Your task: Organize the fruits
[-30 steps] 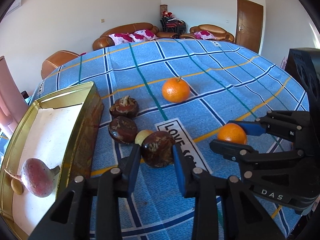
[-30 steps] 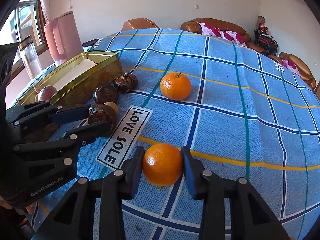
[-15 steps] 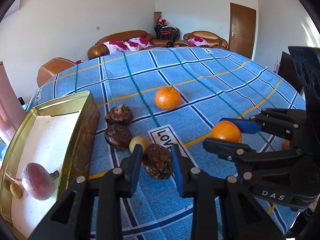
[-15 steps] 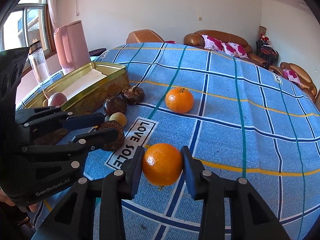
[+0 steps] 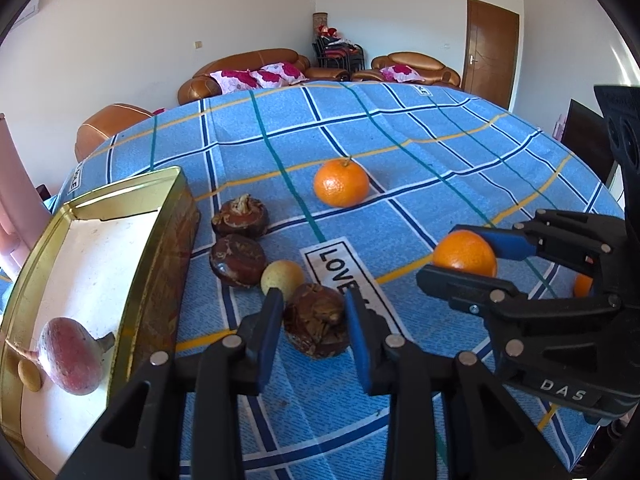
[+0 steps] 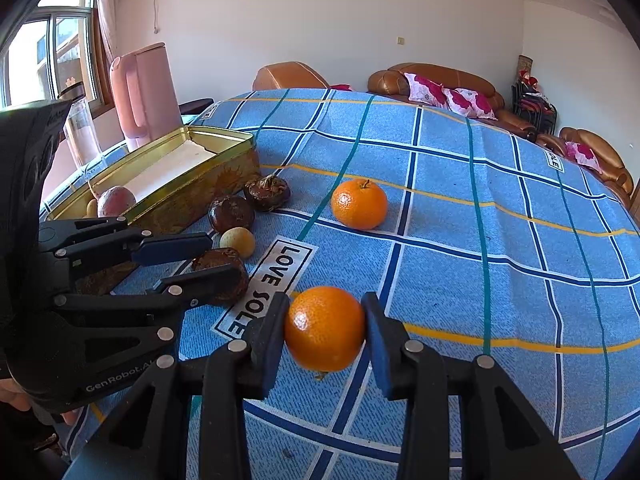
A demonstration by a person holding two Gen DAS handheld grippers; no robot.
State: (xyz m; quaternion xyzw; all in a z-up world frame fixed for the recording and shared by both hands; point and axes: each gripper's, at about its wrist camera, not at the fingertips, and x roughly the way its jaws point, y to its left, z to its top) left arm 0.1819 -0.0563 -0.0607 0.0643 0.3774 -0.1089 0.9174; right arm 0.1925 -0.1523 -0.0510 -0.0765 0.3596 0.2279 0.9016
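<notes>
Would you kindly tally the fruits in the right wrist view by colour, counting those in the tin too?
orange fruits: 2
dark brown fruits: 3
pale yellow fruits: 2
reddish fruit: 1
Total: 8
</notes>
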